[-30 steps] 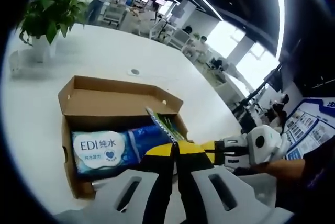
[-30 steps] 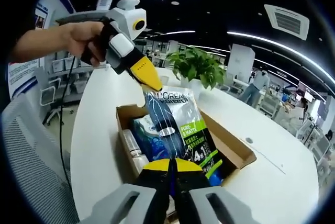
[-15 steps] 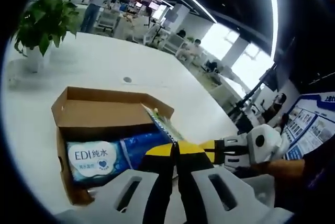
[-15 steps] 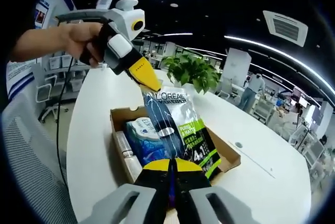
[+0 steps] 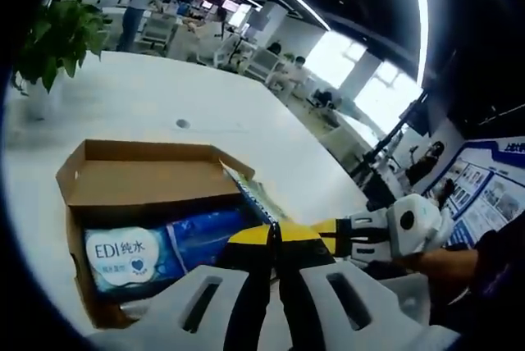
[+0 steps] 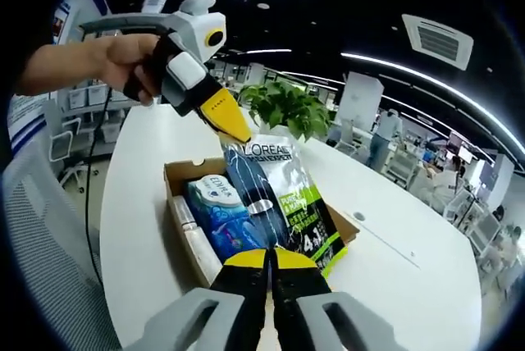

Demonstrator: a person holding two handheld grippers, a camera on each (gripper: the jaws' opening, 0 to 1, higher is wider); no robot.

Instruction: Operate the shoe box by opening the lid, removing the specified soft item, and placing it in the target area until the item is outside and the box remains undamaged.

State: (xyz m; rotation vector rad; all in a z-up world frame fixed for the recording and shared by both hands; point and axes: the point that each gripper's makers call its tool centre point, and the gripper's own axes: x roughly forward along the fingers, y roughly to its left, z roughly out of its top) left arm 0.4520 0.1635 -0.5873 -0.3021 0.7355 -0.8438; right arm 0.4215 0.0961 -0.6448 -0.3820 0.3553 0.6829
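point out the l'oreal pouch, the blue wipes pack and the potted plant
L'Oreal pouch [image 6: 283, 195], right gripper view, on its printed front.
blue wipes pack [image 5: 156, 248], left gripper view, on its top face.
potted plant [image 6: 287, 109], right gripper view, on its leaves.

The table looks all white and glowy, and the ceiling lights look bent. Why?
In the left gripper view the white table is washed out by bright window light. In the right gripper view the ceiling light strips curve because the fisheye lens bends straight lines, while the L'Oreal pouch stays sharp and readable.
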